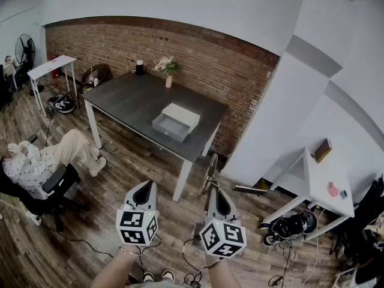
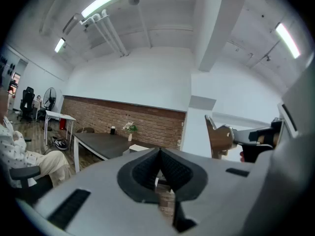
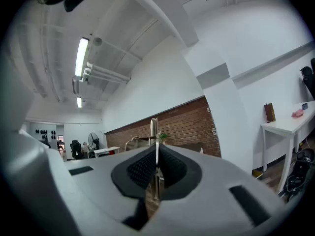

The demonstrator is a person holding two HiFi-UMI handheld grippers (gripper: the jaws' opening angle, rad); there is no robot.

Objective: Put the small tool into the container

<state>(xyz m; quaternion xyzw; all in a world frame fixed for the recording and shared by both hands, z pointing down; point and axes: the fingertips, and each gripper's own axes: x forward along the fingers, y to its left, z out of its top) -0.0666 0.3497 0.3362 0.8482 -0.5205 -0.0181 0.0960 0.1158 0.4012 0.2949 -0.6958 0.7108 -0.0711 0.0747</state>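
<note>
The small tool (image 1: 210,171) is thin and flat, brownish on its broad side and a narrow metallic strip when seen edge-on. It sticks out of the right hand-held gripper (image 1: 215,192), whose 2 ribbed black pads are clamped on it. It is above the wood-plank floor (image 1: 120,161), well short of the bench (image 1: 123,98). The left hand-held gripper (image 1: 146,186) has its pads pressed together with nothing between them. The dark matte bench carries the container (image 1: 176,122), a white rectangular box with an open tray at its front, and stands before a red brick wall (image 1: 204,56).
</note>
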